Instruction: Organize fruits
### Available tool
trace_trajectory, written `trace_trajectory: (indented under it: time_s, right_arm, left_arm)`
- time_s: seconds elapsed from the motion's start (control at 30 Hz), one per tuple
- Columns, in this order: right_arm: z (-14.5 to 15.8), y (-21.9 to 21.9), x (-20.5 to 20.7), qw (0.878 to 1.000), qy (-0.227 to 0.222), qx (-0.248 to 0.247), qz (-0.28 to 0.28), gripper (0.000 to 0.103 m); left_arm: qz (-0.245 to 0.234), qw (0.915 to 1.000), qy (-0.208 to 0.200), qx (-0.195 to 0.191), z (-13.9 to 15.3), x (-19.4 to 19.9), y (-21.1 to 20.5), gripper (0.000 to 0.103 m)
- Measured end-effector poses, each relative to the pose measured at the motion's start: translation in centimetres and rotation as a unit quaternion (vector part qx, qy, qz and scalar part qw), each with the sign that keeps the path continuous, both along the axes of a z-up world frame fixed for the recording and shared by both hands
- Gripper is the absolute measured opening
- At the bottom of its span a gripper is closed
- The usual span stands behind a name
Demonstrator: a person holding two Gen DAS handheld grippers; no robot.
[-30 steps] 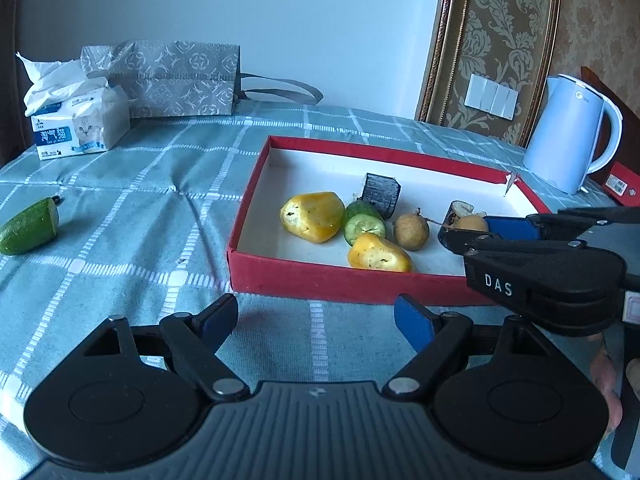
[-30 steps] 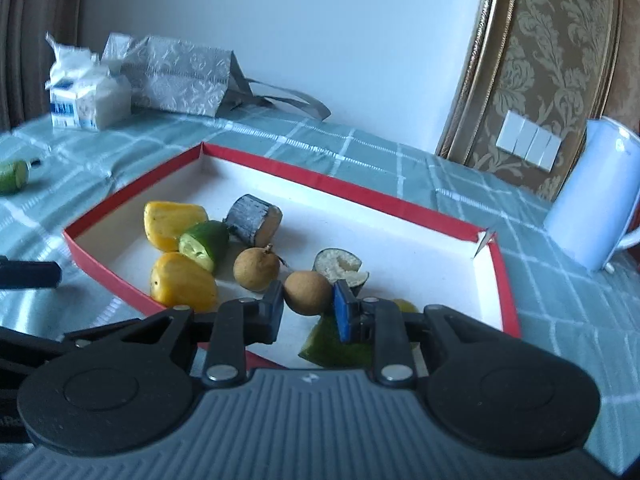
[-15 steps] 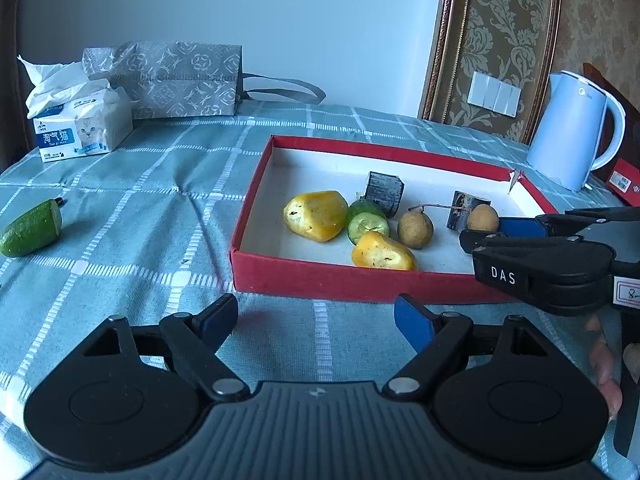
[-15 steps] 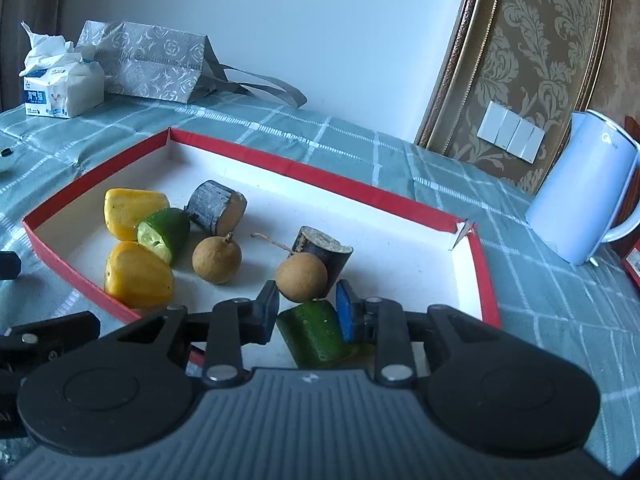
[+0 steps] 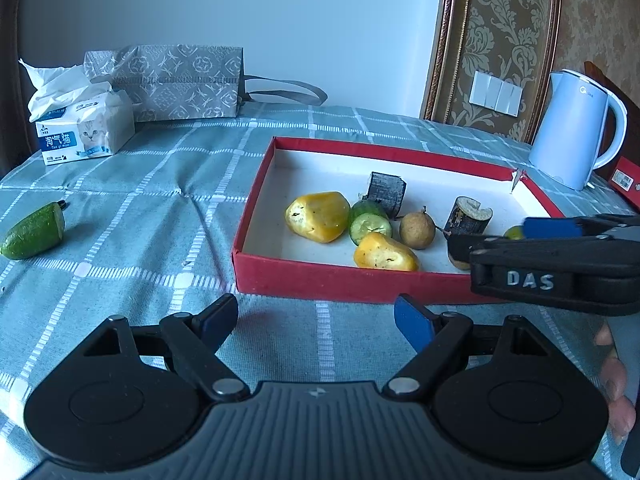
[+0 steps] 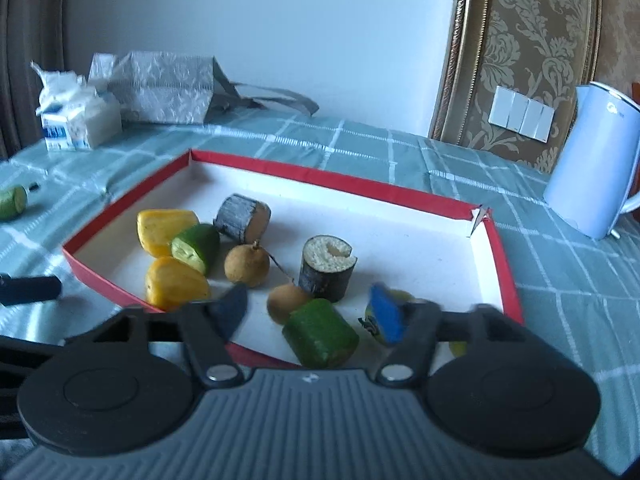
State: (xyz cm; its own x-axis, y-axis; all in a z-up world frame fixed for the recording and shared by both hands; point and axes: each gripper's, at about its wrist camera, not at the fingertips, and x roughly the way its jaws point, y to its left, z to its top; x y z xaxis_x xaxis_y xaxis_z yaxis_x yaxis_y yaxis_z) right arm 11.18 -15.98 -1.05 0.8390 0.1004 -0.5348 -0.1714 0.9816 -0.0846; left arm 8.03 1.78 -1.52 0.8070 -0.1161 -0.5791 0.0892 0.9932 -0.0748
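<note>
A red box point(image 5: 320, 280) with a white floor holds two yellow pieces, a green piece, two dark cylinders and brown longans. My right gripper point(image 6: 310, 316) hangs over the box's near right corner, its jaws opening. A brown longan point(image 6: 286, 303) and a green chunk point(image 6: 320, 332) lie between the fingers, and no pad touches either. In the left wrist view the right gripper point(image 5: 490, 237) reaches in from the right. My left gripper point(image 5: 316, 322) stands open over the cloth before the box, with nothing in it. One green piece point(image 5: 34, 232) lies loose far left.
A tissue pack point(image 5: 84, 128) and a grey patterned bag point(image 5: 172, 80) stand at the back left. A white kettle point(image 5: 576, 128) stands right of the box, with a red item point(image 5: 626, 176) behind it. A person's fingers point(image 5: 616, 392) show at the right edge.
The right gripper, shut on a brown longan a second ago, has spread its jaws wide, and the longan now lies on the box floor. The left gripper has not moved.
</note>
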Motion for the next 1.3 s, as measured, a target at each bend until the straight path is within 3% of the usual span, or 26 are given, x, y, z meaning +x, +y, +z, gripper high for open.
trace_trajectory:
  time_s: [0.3, 0.47, 0.63, 0.97, 1.3]
  right_arm:
    - [0.8, -0.6, -2.9, 0.998, -0.057, 0.025, -0.025, 0.092]
    - [0.9, -2.0, -5.7, 0.992, -0.077, 0.079, -0.057, 0.103]
    - [0.0, -3.0, -8.3, 0.988, -0.076, 0.112, -0.077, 0.103]
    - [-1.3, -2.8, -9.8, 0.988, -0.070, 0.087, -0.104, 0.103]
    - [-1.4, -3.1, -10.7, 0.987, -0.064, 0.098, -0.111, 0.103]
  left_arm:
    - [0.001, 1.0000, -0.003, 0.005, 0.0, 0.0, 0.0, 0.086]
    - [0.004, 0.9998, -0.010, 0.015, 0.0, -0.2, -0.2, 0.086]
    - [0.007, 0.9994, -0.015, 0.029, 0.0, -0.5, -0.6, 0.086]
    - [0.025, 0.9988, -0.027, 0.033, 0.3, -2.5, -1.1, 0.086]
    - [0.040, 0.9976, -0.037, 0.042, 1.0, -5.6, -2.1, 0.086]
